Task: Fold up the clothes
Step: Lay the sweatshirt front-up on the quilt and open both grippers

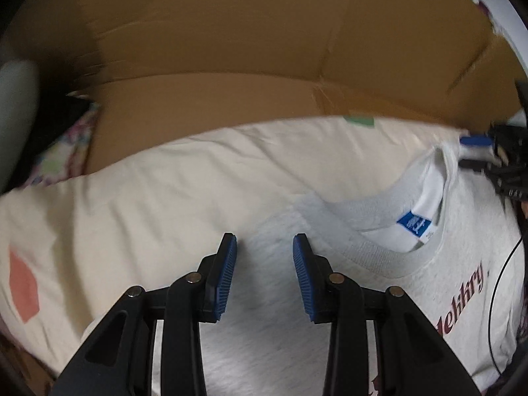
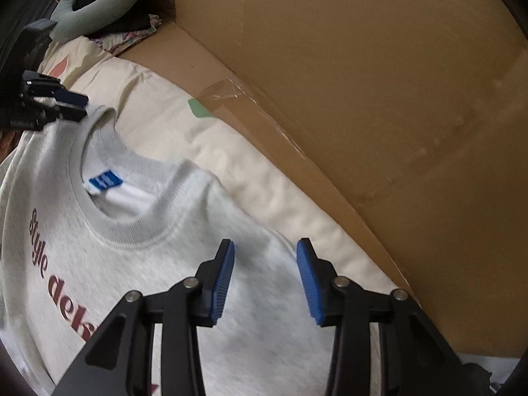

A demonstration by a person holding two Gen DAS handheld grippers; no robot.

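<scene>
Sweatshirt [image 1: 280, 297], pale grey with dark red lettering, lies flat, front up, under both grippers. Left gripper [image 1: 264, 277] fingers stand apart over one shoulder, holding nothing; right gripper [image 2: 265, 282] fingers likewise apart over the other. Beneath lies a cream cloth [image 1: 148, 198]; brown cardboard [image 2: 363, 99] rises just behind.

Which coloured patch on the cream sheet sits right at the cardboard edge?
The green patch, tucked against the cardboard box above the sweatshirt's collar. The salmon patch lies out on open sheet.
</scene>
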